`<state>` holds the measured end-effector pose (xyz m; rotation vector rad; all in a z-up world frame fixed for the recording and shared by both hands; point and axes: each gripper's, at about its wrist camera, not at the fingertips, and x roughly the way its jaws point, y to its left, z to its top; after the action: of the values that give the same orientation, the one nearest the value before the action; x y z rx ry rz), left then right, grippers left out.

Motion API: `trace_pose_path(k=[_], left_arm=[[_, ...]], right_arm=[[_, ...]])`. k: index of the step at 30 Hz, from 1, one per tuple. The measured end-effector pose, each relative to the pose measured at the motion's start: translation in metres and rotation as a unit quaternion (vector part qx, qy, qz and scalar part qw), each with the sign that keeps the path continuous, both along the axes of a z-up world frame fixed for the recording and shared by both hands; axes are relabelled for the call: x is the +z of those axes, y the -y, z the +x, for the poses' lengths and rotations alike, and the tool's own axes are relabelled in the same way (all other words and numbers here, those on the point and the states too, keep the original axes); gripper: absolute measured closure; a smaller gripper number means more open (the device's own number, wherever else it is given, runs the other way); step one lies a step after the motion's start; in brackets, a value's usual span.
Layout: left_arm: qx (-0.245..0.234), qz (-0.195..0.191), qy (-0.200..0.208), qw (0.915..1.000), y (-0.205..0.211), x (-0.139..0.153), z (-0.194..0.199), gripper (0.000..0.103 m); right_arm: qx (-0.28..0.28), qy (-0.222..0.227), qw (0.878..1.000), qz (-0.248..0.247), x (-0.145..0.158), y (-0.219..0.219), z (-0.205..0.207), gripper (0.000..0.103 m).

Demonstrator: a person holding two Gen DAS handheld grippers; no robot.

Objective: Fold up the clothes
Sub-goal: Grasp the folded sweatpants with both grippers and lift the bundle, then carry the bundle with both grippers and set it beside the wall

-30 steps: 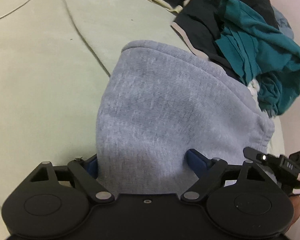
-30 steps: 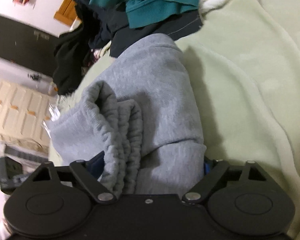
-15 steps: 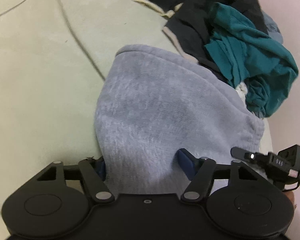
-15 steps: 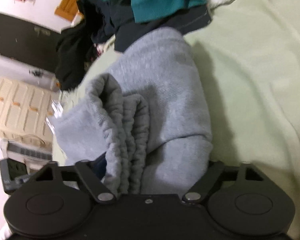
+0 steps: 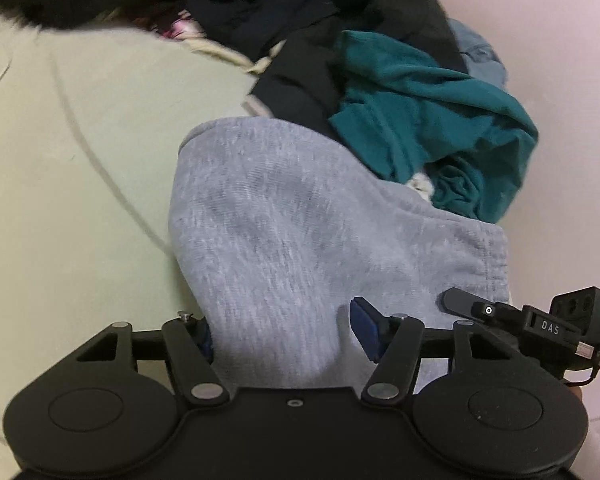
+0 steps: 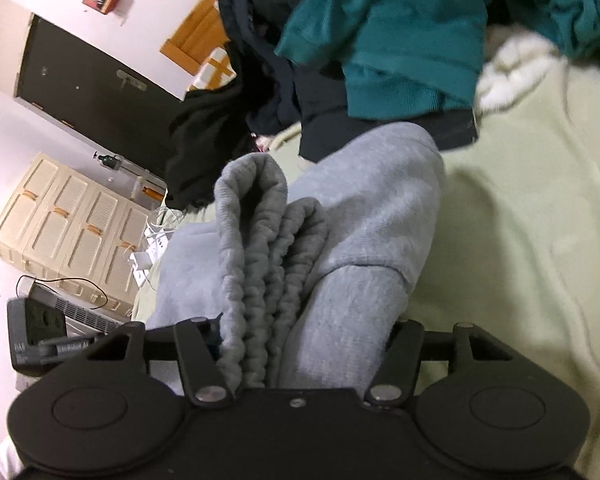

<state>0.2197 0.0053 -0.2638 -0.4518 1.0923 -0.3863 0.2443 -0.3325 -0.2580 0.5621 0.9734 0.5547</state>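
The grey sweatpants lie folded into a thick bundle on the pale green blanket, near its far edge where a heap of unfolded clothes is piled, a teal garment on top just beside the bundle. Both grippers have hold of the near end of it. The left gripper has the plain folded side between its blue pads, and its jaws are closing on the fabric. The right gripper takes the end with the gathered waistband, stacked in ruffled layers, and its jaws are closing too, with the cloth filling the gap.

To my eye the folding of this piece is nearly done and the step in hand is picking the bundle up in a two-handed pinch. The next move calls for both grips to be firm through all layers, then for the hands to travel level and together so the fold does not slump open, and to keep clear of the heap.
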Motion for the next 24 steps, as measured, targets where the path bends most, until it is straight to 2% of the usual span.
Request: trace_pose_path(k=[7, 10, 11, 13, 14, 16, 17, 18, 20, 21, 23, 24], left_arm=[[-0.066, -0.007, 0.033, 0.9973, 0.057, 0.023, 0.019, 0.038], [-0.118, -0.013, 0.045, 0.9919, 0.104, 0.030, 0.030, 0.038], [-0.146, -0.016, 0.051, 0.9878, 0.130, 0.032, 0.035, 0.038], [-0.172, -0.029, 0.051, 0.9833, 0.158, 0.033, 0.038, 0.038], [-0.193, -0.045, 0.049, 0.9790, 0.183, 0.032, 0.042, 0.038], [-0.235, -0.051, 0.057, 0.9691, 0.227, 0.029, 0.046, 0.039], [-0.269, -0.049, 0.068, 0.9595, 0.264, 0.027, 0.047, 0.039], [-0.289, -0.053, 0.073, 0.9529, 0.287, 0.025, 0.048, 0.040], [-0.332, -0.059, 0.086, 0.9374, 0.340, 0.019, 0.048, 0.042], [-0.351, -0.059, 0.092, 0.9298, 0.364, 0.016, 0.048, 0.046], [-0.378, -0.058, 0.101, 0.9184, 0.400, 0.009, 0.048, 0.049], [-0.396, -0.056, 0.110, 0.9101, 0.426, 0.002, 0.046, 0.052]], right_arm=[[-0.074, 0.039, 0.996, 0.007, 0.023, 0.059, -0.028, 0.046], [-0.111, 0.057, 0.992, 0.000, 0.035, 0.090, -0.047, 0.046], [-0.125, 0.063, 0.990, -0.005, 0.040, 0.102, -0.055, 0.046], [-0.170, 0.082, 0.982, -0.032, 0.053, 0.137, -0.081, 0.046], [-0.187, 0.091, 0.977, -0.043, 0.056, 0.148, -0.090, 0.046], [-0.224, 0.105, 0.967, -0.061, 0.061, 0.171, -0.108, 0.046], [-0.248, 0.112, 0.960, -0.070, 0.063, 0.185, -0.120, 0.046], [-0.281, 0.120, 0.949, -0.082, 0.064, 0.205, -0.137, 0.046], [-0.319, 0.125, 0.935, -0.085, 0.060, 0.226, -0.153, 0.046], [-0.352, 0.130, 0.923, -0.087, 0.055, 0.243, -0.166, 0.046], [-0.398, 0.137, 0.903, -0.089, 0.044, 0.264, -0.184, 0.046], [-0.426, 0.143, 0.889, -0.090, 0.034, 0.275, -0.194, 0.046]])
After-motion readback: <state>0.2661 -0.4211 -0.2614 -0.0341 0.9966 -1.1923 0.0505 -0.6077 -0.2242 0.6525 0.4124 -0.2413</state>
